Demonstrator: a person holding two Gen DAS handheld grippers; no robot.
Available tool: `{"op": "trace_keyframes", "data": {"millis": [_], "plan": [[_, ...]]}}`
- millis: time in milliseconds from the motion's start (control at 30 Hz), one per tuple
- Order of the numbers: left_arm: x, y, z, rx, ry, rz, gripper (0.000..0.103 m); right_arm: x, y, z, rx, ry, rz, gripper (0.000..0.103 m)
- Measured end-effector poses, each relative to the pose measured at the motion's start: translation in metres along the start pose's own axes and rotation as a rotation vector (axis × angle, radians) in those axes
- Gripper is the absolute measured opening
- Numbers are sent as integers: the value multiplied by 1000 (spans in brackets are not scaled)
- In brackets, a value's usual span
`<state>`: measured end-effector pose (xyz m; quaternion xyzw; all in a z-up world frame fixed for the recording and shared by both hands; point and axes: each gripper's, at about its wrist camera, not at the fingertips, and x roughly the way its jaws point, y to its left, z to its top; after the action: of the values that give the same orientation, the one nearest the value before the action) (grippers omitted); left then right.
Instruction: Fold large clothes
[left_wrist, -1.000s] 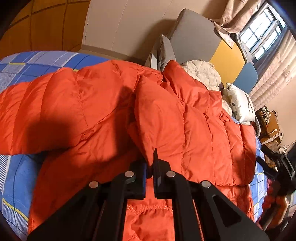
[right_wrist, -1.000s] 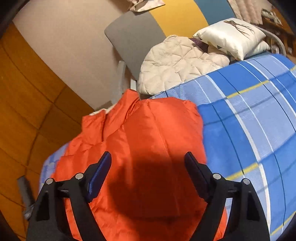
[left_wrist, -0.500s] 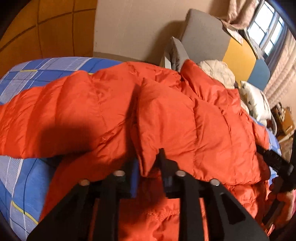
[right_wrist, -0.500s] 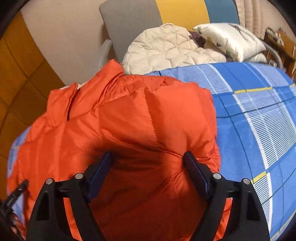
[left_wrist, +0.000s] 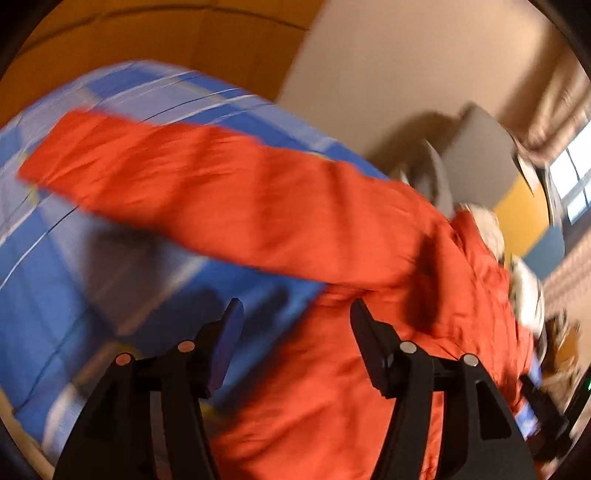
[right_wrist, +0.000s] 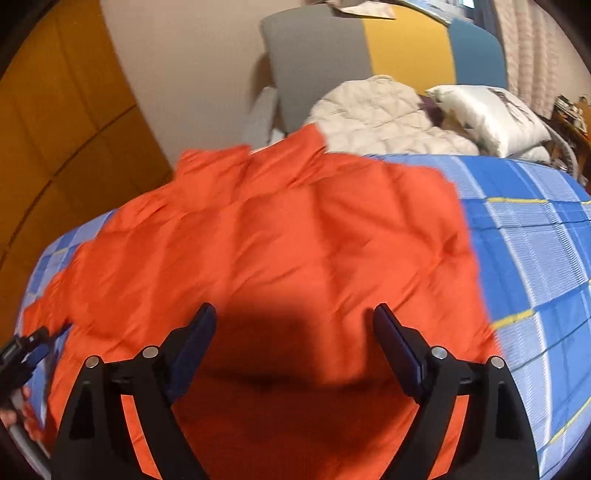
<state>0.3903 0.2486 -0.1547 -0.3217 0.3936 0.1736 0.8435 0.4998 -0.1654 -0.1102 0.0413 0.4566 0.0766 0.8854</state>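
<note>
An orange puffer jacket (right_wrist: 295, 240) lies spread on the blue plaid bed (right_wrist: 535, 258). In the blurred left wrist view the jacket (left_wrist: 369, 295) shows one sleeve (left_wrist: 166, 184) stretched out to the left across the bed. My left gripper (left_wrist: 295, 314) is open and empty, above the jacket's edge below that sleeve. My right gripper (right_wrist: 293, 317) is open and empty, hovering over the jacket's body. The left gripper also shows at the left edge of the right wrist view (right_wrist: 22, 354).
A cream quilted jacket (right_wrist: 380, 118) and a white pillow (right_wrist: 491, 114) lie at the head of the bed. A grey, yellow and blue headboard (right_wrist: 369, 51) stands behind them. A wooden wall panel (right_wrist: 55, 129) is on the left.
My left gripper has let go of the orange fold, opened, and swung left. The jacket now lies flatter. My right gripper stays open over it.
</note>
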Motion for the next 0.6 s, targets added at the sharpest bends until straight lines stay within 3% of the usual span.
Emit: {"op": "trace_keyframes", "data": {"millis": [100, 333, 600], "plan": [[-5, 54, 9, -122, 0, 16, 58, -5, 24, -16, -42, 16, 41, 86], [-20, 151, 35, -321, -76, 93, 58, -8, 63, -46, -135, 53, 45, 86], [-9, 214, 70, -519, -92, -5, 62, -6, 81, -65, -197, 47, -5, 86]]}}
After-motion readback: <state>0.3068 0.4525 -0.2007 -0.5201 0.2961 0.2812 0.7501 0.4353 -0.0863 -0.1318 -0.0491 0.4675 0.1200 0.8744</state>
